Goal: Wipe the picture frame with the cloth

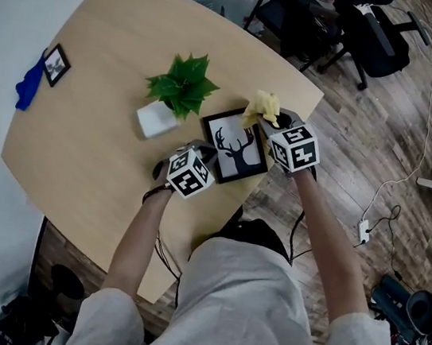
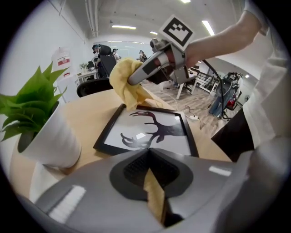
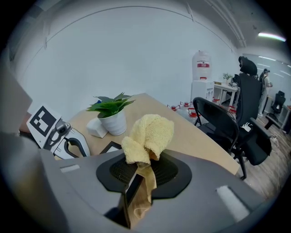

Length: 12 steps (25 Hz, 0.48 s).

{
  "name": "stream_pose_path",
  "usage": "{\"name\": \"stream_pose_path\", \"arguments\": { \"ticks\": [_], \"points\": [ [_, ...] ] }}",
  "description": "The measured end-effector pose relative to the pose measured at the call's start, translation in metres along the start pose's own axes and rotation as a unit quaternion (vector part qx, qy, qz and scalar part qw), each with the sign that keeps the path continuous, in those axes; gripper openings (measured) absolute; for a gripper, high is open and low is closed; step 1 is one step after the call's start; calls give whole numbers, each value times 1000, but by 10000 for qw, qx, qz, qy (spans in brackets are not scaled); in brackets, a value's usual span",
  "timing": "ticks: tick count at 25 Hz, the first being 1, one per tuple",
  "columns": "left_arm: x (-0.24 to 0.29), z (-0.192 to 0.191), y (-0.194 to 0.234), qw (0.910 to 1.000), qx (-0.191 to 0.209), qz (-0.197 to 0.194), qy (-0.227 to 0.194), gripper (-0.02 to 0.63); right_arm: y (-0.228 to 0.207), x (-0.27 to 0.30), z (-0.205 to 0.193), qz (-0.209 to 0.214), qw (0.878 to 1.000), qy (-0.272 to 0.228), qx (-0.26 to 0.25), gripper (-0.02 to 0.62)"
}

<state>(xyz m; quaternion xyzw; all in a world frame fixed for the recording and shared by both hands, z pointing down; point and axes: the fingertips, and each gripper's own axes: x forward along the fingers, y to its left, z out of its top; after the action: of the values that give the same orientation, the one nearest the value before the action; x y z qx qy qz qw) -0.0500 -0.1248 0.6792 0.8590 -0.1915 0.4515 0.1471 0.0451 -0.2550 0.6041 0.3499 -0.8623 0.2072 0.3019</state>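
Observation:
A black picture frame (image 1: 236, 148) with a deer silhouette lies flat on the wooden table (image 1: 85, 132), near its front edge. My right gripper (image 1: 271, 118) is shut on a bunched yellow cloth (image 1: 262, 104), holding it at the frame's far right corner. In the left gripper view the cloth (image 2: 122, 84) hangs down to the frame's (image 2: 150, 132) far edge. My left gripper (image 1: 204, 155) is at the frame's near left edge, jaws shut with nothing between them (image 2: 148, 152). The frame's near edge is hidden behind them. The cloth (image 3: 148, 136) fills the right gripper (image 3: 137, 164) view.
A green plant (image 1: 183, 82) in a white pot (image 1: 157, 119) stands just left of the frame. A small framed photo (image 1: 55, 65) and a blue cloth (image 1: 28, 85) lie at the table's far left. Black office chairs (image 1: 358, 28) stand beyond the table, and a cable (image 1: 364, 228) lies on the floor.

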Motion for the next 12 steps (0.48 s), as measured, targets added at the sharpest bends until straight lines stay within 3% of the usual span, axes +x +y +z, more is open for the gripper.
{"name": "stream_pose_path", "arguments": {
  "ticks": [9, 12],
  "points": [
    [4, -2, -3, 9982, 496, 225, 258, 52, -3, 40, 0, -55, 9994, 46, 336, 83],
    [4, -1, -4, 9982, 436, 216, 361, 52, 8, 55, -8, -109, 9998, 178, -68, 83]
  ]
}}
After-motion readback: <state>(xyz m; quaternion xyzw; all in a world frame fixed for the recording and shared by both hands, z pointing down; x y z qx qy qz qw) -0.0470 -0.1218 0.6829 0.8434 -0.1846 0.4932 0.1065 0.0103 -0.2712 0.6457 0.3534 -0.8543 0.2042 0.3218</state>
